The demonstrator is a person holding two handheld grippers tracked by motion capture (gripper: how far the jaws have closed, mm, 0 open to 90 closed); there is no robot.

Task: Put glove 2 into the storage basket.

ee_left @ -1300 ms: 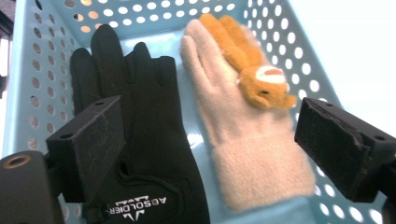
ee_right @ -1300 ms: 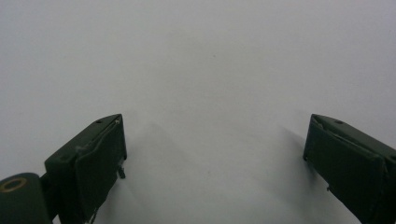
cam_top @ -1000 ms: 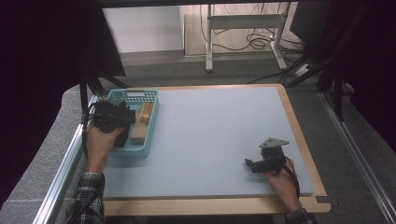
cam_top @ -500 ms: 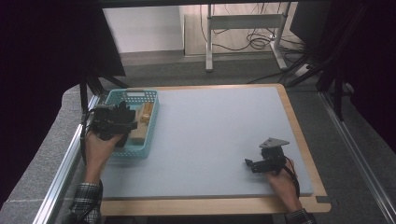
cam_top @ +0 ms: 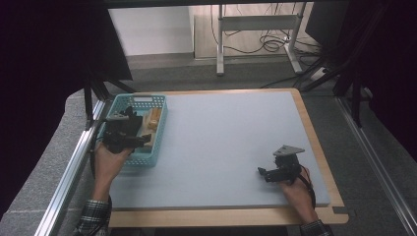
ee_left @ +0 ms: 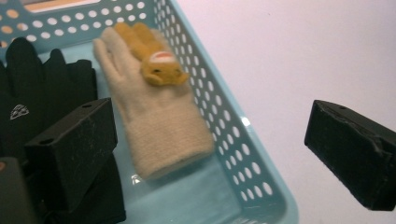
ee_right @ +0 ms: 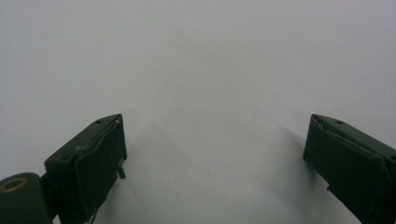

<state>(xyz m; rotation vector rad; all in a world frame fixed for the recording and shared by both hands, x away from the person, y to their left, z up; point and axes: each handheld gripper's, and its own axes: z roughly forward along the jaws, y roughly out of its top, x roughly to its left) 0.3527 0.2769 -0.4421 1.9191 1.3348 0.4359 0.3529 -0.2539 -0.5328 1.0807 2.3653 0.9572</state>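
1. Grey-blue matting covers the wooden-edged bench [cam_top: 231, 147], and most of it lies bare from the middle out to the far right corner.
2. Turquoise perforated plastic basket [cam_top: 158, 129] sits at the bench's left edge, toward the far left corner; from the left gripper view its rim [ee_left: 224, 121] runs between the jaws.
3. Inside the basket, along its right wall, lies the cream knitted glove with a small yellow plush animal on its back [ee_left: 154, 112], flat, fingers pointing to the far wall. Nothing has lifted it yet, so I judge the work barely begun: the pick is all still to do.
4. Beside it, against the left part of the basket, are the black fabric gloves with a small white logo [ee_left: 42, 107], touching the cream one's edge.
5. Left gripper [cam_top: 142, 140] hovers over the basket's near half, hand under it, wrist angled in from the near left edge. Its jaws are spread wide and hold nothing: one stands over the black gloves, the other outside the basket over the matting, so they straddle the right wall and the cream cuff.
6. Right gripper [cam_top: 263, 172] rests low near the bench's near right corner, pointing left, jaws wide apart over bare matting [ee_right: 205, 93], idle.
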